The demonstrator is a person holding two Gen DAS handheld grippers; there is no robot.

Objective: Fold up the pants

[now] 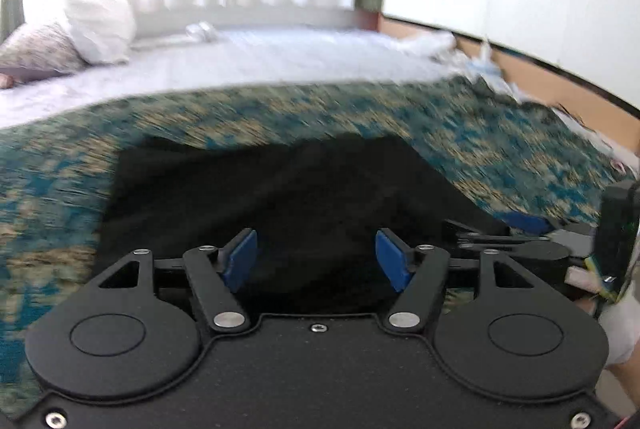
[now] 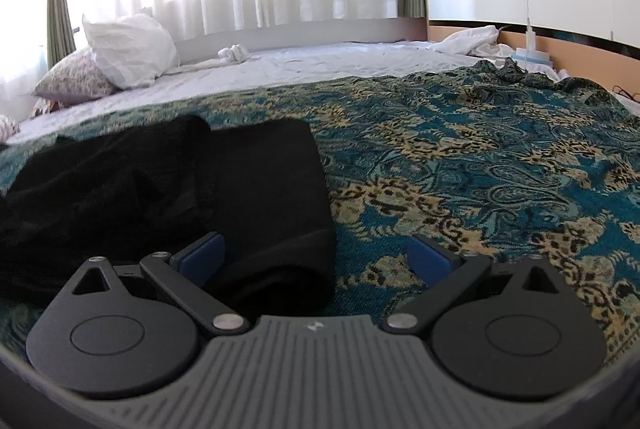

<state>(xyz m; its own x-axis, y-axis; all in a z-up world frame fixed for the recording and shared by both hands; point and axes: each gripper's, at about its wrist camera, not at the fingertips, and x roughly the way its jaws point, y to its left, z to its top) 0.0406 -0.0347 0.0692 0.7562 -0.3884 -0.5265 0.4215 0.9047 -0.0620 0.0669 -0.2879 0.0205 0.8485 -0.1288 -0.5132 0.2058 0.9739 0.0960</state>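
Left claw [image 1: 316,256] points slightly downward, blue pads [image 1: 240,259] parted and empty; right claw [image 2: 316,259] gapes wider, pressing nothing.

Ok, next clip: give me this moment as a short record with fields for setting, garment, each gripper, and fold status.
setting: bed with a teal patterned blanket, white pillow at the far left
garment: black pants lying on the blanket, partly folded, bunched on the left side
left gripper: open, over the pants, nothing between the pads
right gripper: open, straddling the pants' near right edge, not clamped
fold status: unfinished; cloth is uneven
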